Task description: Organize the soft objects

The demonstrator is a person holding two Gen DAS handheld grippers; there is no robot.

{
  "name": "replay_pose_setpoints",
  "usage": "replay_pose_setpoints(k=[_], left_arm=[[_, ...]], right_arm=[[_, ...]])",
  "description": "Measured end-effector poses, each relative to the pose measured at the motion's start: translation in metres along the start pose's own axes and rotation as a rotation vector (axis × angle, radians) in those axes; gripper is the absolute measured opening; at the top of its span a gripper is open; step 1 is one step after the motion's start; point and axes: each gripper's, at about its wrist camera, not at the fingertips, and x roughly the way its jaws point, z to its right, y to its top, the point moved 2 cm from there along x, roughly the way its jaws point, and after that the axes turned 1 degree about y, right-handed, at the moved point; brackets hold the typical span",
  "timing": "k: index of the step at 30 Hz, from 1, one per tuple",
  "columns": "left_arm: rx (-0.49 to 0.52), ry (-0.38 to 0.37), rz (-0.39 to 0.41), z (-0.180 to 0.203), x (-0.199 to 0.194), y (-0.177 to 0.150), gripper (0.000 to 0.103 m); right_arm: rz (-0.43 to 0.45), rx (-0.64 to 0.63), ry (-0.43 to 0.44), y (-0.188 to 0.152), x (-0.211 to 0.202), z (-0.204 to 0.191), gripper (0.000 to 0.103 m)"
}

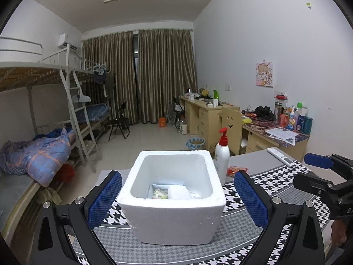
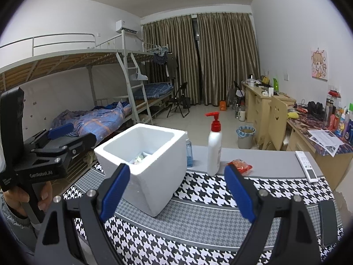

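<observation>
Left wrist view looks straight into the white foam box [image 1: 172, 198], which stands on the houndstooth cloth [image 1: 275, 183] between the spread fingers of the left gripper [image 1: 177, 198]; neither blue pad touches its walls, and nothing is held. Low inside the box lie pale soft packets [image 1: 169, 193], one greenish and one white, but the near wall cuts off most of them and their exact kind is hard to make out. From the right wrist view only a sliver of those contents shows over the rim.

Right gripper [image 2: 176, 192] hangs wide apart and empty above the cloth, to the right of the box and near its corner. Its left finger covers part of the box's near wall. At the left edge of that view the left gripper appears side-on, with the person's hand [image 2: 42, 196] around its handle, partly cut off by the frame.

Just beyond the box stands a white pump bottle [image 2: 214, 145] with a red head. A blue bottle [image 2: 189, 154] is mostly hidden behind the box. A red snack packet [image 2: 240, 165] lies on the grey table [image 2: 271, 161] right of the pump bottle, half covered by the right gripper's finger. A white remote [image 2: 306, 165] lies farther right.
</observation>
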Motion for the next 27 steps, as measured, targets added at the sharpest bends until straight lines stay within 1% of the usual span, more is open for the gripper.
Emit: replay_pose_setpoints(k=[3, 8, 13, 17, 23, 27], left_arm=[[0.014, 0.008, 0.017, 0.002, -0.007, -0.001, 0.102], [-0.003, 0.010, 0.037, 0.002, -0.020, -0.005, 0.102], [-0.004, 0.030, 0.061, 0.004, -0.031, -0.008, 0.102], [-0.010, 0.025, 0.073, 0.006, -0.041, -0.012, 0.102], [-0.023, 0.023, 0.079, 0.010, -0.047, -0.017, 0.102], [-0.030, 0.037, 0.096, 0.011, -0.052, -0.025, 0.102]], right_arm=[[0.009, -0.007, -0.004, -0.002, -0.005, -0.003, 0.090], [0.023, -0.012, -0.001, -0.003, -0.011, -0.004, 0.090], [0.043, -0.015, 0.003, -0.007, -0.019, -0.008, 0.090], [0.055, -0.020, -0.001, -0.009, -0.022, -0.010, 0.090], [0.072, -0.009, 0.002, -0.013, -0.027, -0.008, 0.091], [0.089, -0.005, -0.009, -0.016, -0.031, -0.009, 0.091]])
